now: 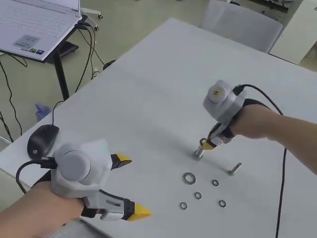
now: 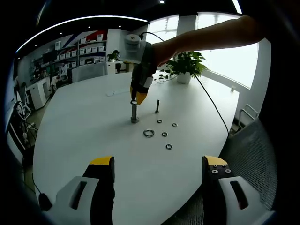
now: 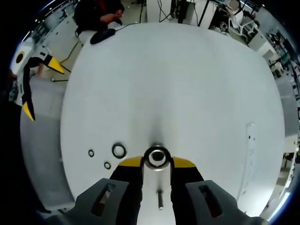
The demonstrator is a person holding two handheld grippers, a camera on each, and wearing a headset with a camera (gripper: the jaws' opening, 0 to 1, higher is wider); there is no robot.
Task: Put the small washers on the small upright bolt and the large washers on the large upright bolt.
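Right tool [image 1: 207, 144] pinches large washer [image 3: 156, 157] over top of large upright bolt [image 1: 198, 152]. Left tool [image 1: 132, 185] spread, near bench [image 1: 163, 89] edge. Small upright bolt [image 1: 235, 169] and five loose washers [image 1: 188, 178] lie near large bolt.

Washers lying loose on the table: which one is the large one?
The washer nearest the large upright bolt; the other four are clearly smaller.

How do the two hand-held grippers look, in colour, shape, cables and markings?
Both the left gripper and the right gripper have pale grey plastic bodies with a round cap, and black jaws ending in yellow tips. The right one's cap carries a round yellow sticker. A black cable runs from each. No sleeves cover the forearms.
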